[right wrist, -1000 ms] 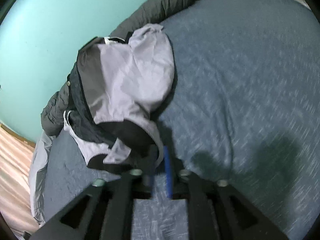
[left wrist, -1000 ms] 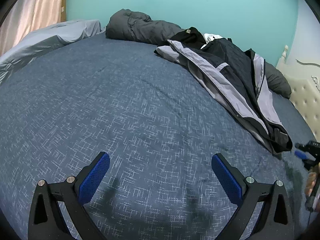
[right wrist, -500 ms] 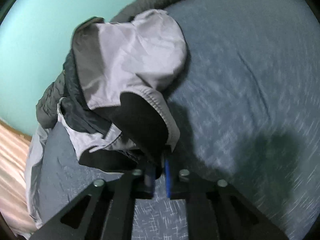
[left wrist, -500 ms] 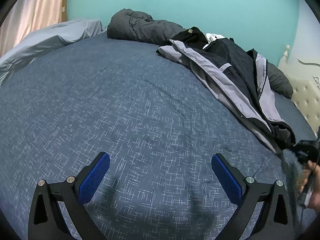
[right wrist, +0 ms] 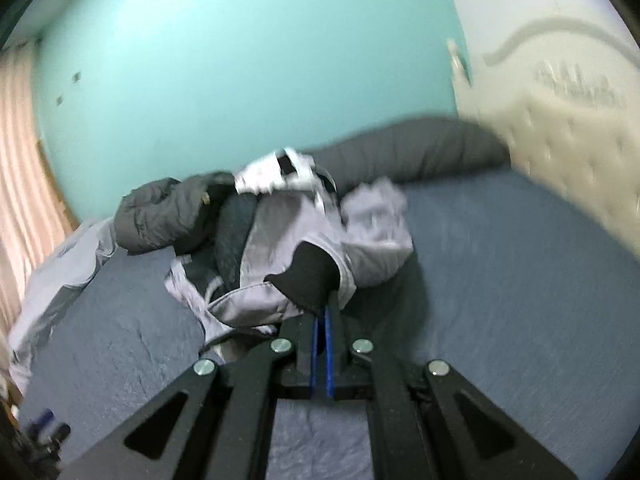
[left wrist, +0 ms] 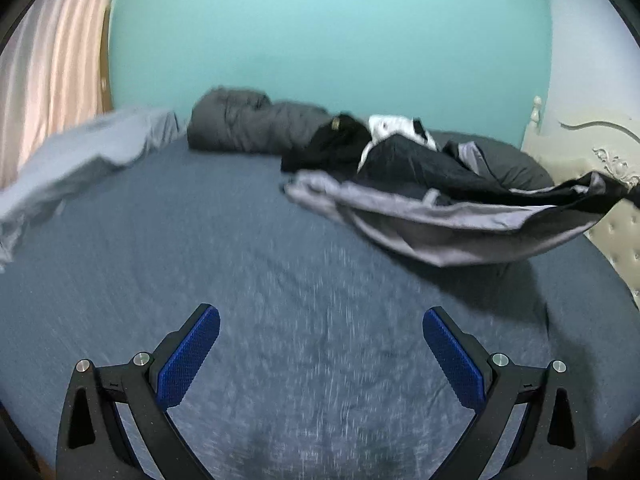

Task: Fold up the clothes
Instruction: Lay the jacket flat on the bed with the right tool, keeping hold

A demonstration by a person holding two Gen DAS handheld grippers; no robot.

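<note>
Your right gripper [right wrist: 322, 312] is pinched tight on the jacket [right wrist: 304, 252] hem (black patch) – left gripper [left wrist: 320, 354] is wide open, holding nothing.

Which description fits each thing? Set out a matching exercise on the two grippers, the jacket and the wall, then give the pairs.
Things:
1. left gripper
2. right gripper
3. jacket
4. wall

Descriptions:
A. turquoise
B. shut on dark cloth
C. open, nothing between the pads
D. grey and black, one end lifted off the bed

Pairs: 1-C, 2-B, 3-D, 4-A
</note>
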